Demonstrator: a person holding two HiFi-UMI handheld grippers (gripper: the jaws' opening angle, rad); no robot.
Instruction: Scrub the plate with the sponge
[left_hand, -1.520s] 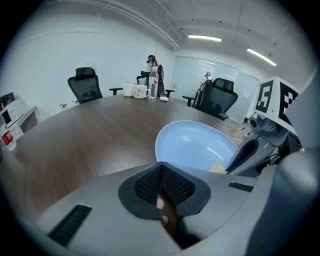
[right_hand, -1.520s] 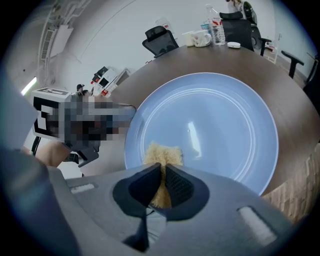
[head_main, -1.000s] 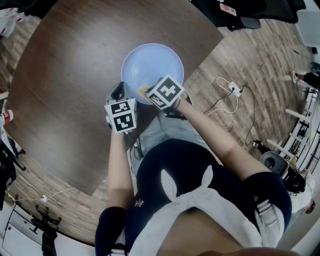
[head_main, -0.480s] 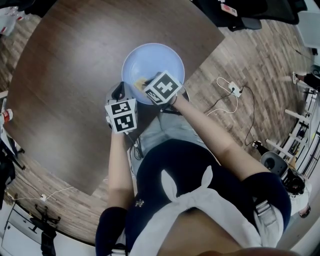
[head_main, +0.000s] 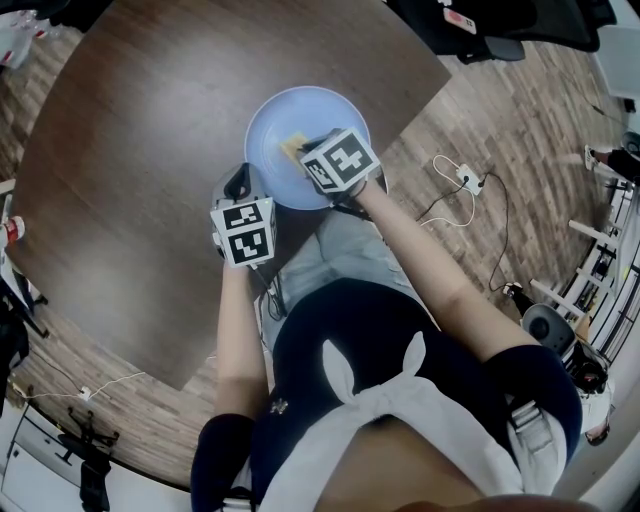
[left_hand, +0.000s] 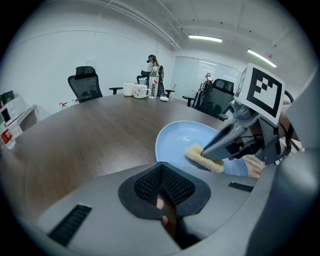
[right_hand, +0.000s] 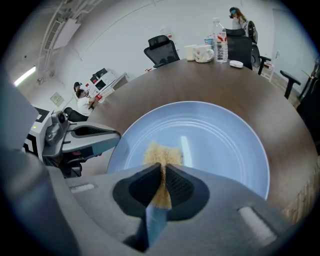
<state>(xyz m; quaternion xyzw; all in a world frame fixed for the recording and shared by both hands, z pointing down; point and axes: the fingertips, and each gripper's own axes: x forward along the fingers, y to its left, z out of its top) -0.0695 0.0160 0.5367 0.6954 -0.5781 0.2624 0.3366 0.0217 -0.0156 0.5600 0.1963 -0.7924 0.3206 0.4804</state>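
A pale blue plate is shown on a dark wooden table, close to the table edge at the person's 12 o'clock in the head view. A yellow sponge is pressed flat on the plate's inner surface, slightly toward 9 o'clock of its centre. The sponge is clamped in the right gripper, which is reached in over the rim from about 4 o'clock. In the right gripper view the jaws of the right gripper are seen squeezed on the sponge, whose frayed front edge is spread onto the plate.

The left gripper is held at the plate's 8 o'clock, just beside the rim; whether the rim is touched cannot be told. In the left gripper view the jaws of the left gripper are seen pressed together with nothing between them. The plate is seen beyond them at 1 o'clock, with the sponge pinned under the tips of the right gripper.

Two white mugs and a clear bottle are seen standing at the far side of the table, at 12 o'clock in the right gripper view. A black office chair is parked beside it at 11 o'clock.
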